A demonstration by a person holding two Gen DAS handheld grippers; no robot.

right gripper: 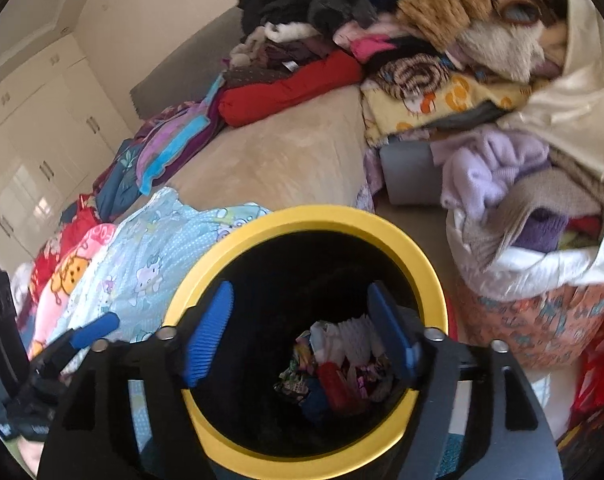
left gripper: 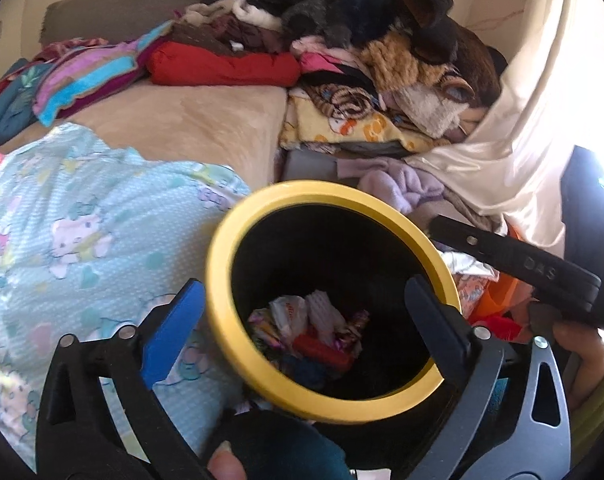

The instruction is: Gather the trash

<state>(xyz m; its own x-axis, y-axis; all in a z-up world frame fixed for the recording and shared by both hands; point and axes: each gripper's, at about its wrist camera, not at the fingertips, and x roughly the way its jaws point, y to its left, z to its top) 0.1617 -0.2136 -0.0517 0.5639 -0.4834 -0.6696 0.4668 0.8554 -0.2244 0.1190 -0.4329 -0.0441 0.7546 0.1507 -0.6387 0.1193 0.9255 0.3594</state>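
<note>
Trash: crumpled wrappers, white paper and a red piece, lying at the bottom of a black bin with a yellow rim, which stands beside a bed spread with clothes. Left gripper: jaws spread wide, straddling the rim at 6 o'clock, nothing pinched. Right gripper: jaws spread, blue pads over the bin mouth, nothing between them. Pale blue patterned cloth at 9 o'clock of the bin.
</note>
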